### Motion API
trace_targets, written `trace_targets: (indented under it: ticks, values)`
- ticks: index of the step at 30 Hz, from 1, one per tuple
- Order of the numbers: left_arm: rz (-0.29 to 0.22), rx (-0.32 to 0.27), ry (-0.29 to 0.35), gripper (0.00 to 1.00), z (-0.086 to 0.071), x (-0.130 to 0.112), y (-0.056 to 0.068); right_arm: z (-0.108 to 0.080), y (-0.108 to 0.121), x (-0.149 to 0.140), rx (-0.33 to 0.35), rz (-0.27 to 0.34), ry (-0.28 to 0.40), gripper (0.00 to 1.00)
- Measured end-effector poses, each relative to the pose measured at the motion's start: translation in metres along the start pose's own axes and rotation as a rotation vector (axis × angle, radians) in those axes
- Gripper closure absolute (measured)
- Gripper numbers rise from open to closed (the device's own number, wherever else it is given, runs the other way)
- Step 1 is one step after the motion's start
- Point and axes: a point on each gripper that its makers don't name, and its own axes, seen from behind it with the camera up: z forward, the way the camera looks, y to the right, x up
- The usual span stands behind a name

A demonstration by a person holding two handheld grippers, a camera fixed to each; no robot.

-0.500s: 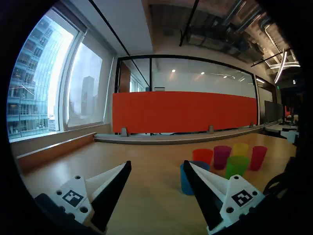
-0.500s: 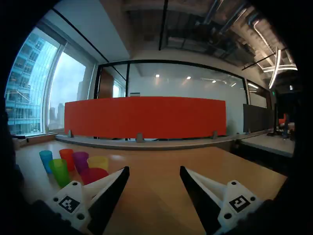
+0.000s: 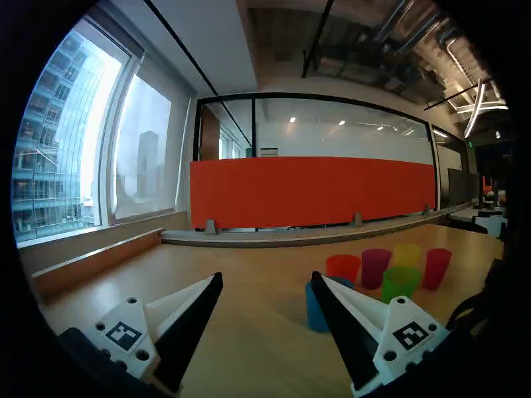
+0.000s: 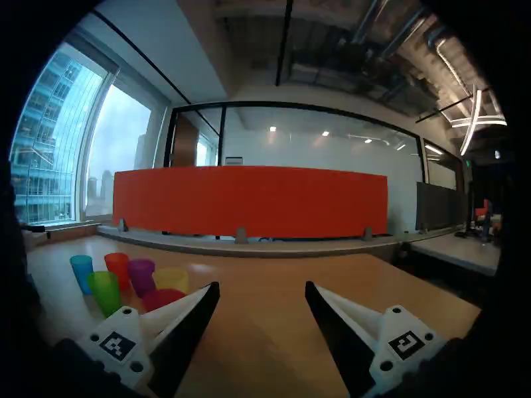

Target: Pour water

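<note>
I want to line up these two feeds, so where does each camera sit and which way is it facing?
Left gripper view: rides on the left gripper, low over the table, facing the divider; its own open jaws show at the bottom, with the cups to their right.
Right gripper view: rides on the right gripper, facing the same way; its own open jaws show at the bottom, cups to their left.
Shared: table, divider, cups and the window.

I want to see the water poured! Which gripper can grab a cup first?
Probably left. The left gripper is open with the blue cup right at its finger's inner edge; the right gripper has the cups off to its side.
</note>
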Motion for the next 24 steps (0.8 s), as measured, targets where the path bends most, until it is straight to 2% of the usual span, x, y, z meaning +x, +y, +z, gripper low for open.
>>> trace_targets:
  ticks: [3,9,15,18,24]
  values:
    - [-0.008,0.002,-0.017,0.01,0.0,0.009,-0.002,0.0,-0.002,0.013,0.01,0.011,-0.005,0.0]
    - [-0.04,-0.032,-0.023,0.01,0.001,0.043,-0.001,0.001,-0.003,0.039,0.028,0.017,-0.027,0.0]
    - [-0.047,-0.057,-0.047,0.01,0.006,0.074,-0.003,0.003,-0.004,0.065,0.046,0.028,-0.056,0.0]
    - [-0.045,-0.07,-0.048,0.01,0.009,0.092,-0.003,0.005,-0.005,0.082,0.055,0.022,-0.054,0.0]
    - [-0.002,-0.08,-0.045,0.01,0.012,0.124,-0.005,0.008,-0.016,0.113,0.093,-0.008,-0.056,0.0]
